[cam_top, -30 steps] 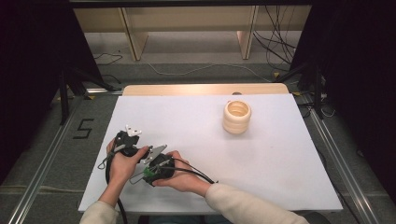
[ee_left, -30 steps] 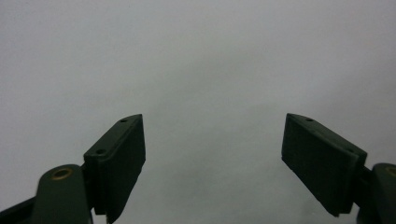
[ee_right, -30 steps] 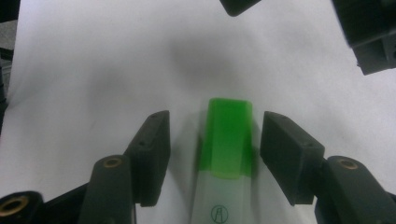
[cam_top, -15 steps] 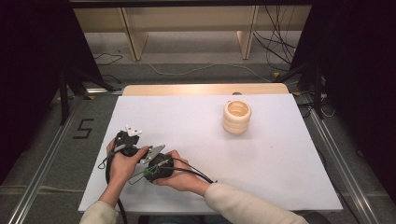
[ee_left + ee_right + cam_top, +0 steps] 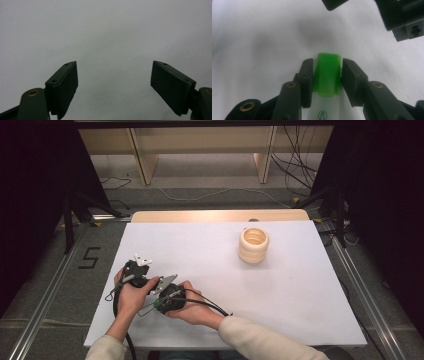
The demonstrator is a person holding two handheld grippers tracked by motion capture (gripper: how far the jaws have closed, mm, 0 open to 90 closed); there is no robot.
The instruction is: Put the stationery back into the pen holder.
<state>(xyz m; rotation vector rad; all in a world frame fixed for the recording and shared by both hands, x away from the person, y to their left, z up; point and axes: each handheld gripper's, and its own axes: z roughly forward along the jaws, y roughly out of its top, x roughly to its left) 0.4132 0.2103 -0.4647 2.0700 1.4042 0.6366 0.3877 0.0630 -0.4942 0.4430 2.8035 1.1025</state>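
I had the right gripper [image 5: 325, 75] pinching a marker [image 5: 327, 77] by its green cap, jaws having just been closing onto it, so the cap sat squarely between the pads, low over the tabletop [image 5: 300, 285]. The left gripper [image 5: 113, 85] was spread wide with nothing in it, parked close beside, probably ready to grab the other end.

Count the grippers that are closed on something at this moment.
1. The right gripper, near the table's front left beside the other, has just been closing and clamps a green-capped marker. The left gripper stands open over bare white tabletop.
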